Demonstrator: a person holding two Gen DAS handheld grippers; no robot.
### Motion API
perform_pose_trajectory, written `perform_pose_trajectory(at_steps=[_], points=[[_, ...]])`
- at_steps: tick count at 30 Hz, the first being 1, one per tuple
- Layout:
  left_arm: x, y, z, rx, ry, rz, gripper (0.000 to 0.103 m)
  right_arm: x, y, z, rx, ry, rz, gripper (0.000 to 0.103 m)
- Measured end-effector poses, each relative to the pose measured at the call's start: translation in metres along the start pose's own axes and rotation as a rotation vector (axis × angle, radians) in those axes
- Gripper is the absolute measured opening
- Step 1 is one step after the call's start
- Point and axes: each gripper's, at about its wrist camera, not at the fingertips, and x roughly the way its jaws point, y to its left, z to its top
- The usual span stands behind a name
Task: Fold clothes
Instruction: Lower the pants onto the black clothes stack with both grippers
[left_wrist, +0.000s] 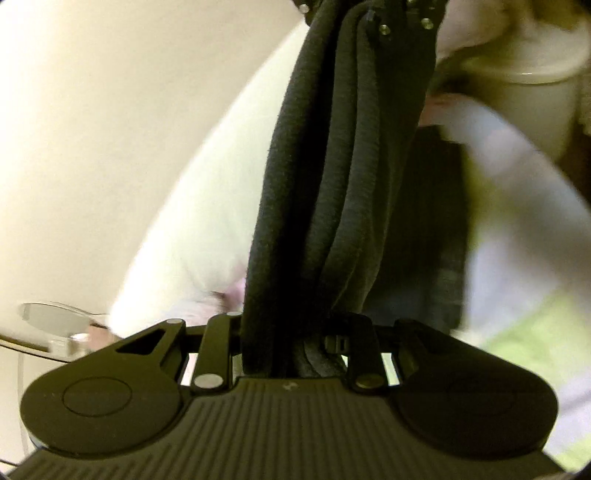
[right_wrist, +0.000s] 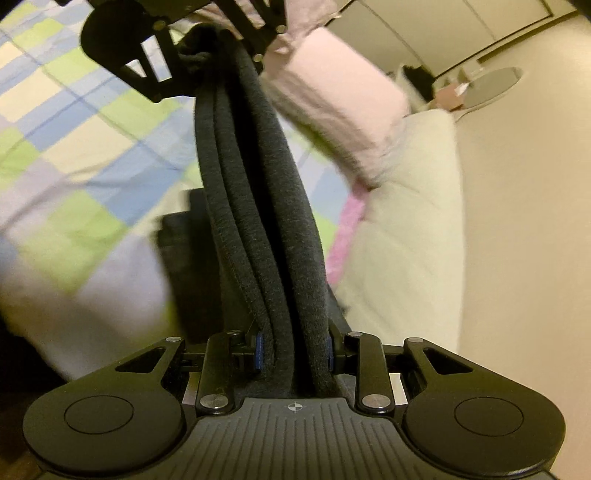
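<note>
A dark grey garment (left_wrist: 332, 166) is stretched taut between my two grippers, bunched into several thick folds. My left gripper (left_wrist: 291, 343) is shut on one end of it. My right gripper (right_wrist: 293, 350) is shut on the other end of the garment (right_wrist: 258, 206), with the blue pads (right_wrist: 259, 350) pressing the cloth. Each view shows the other gripper at the top: the right one in the left wrist view (left_wrist: 399, 18), the left one in the right wrist view (right_wrist: 177, 40). The garment hangs above the bed.
A checked green, blue and white bedspread (right_wrist: 74, 129) lies below. A white pillow (right_wrist: 406, 221) and a person's pink sleeve (right_wrist: 332, 96) are on the right. A round glass table (right_wrist: 495, 85) stands on the beige floor. A white bin (left_wrist: 535, 92) is at the upper right.
</note>
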Motion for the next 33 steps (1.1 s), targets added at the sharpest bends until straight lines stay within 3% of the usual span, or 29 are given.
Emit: perform_pose_trajectory(at_steps=[3,6,10,11,13,18,22,26,30,33], points=[[0.047,-0.001,0.003,0.000,-0.009,0.086,0.023,0.037,-0.030,-0.019,-0.033,-0.056,-0.086,0.028],[0.099,-0.033,-0.008,-0.030,0.005,0.063,0.024,0.094,-0.031,-0.041,-0.064,-0.119,-0.149,0.029],[0.154,-0.111,-0.023,-0.031,0.092,-0.066,0.025,0.178,0.016,-0.070,-0.048,-0.089,-0.037,0.029],[0.158,-0.129,-0.028,-0.021,0.099,-0.072,0.027,0.192,0.031,-0.076,-0.053,-0.078,0.011,0.029],[0.154,-0.149,-0.038,-0.008,0.067,-0.027,0.029,0.205,0.060,-0.090,-0.079,-0.084,0.020,0.032],[0.139,-0.144,-0.048,-0.015,0.016,-0.003,0.038,0.195,0.075,-0.113,-0.097,-0.138,-0.040,0.042],[0.134,-0.138,-0.051,-0.020,0.021,-0.020,0.035,0.187,0.071,-0.115,-0.108,-0.119,-0.030,0.042],[0.131,-0.133,-0.046,-0.031,0.018,-0.021,0.027,0.182,0.065,-0.111,-0.071,-0.088,-0.027,0.030],[0.124,-0.135,-0.041,-0.014,0.000,-0.030,0.027,0.161,0.062,-0.113,-0.032,-0.088,-0.076,0.029],[0.131,-0.149,-0.044,0.014,0.024,-0.040,0.029,0.169,0.080,-0.117,-0.060,-0.058,-0.038,0.030]])
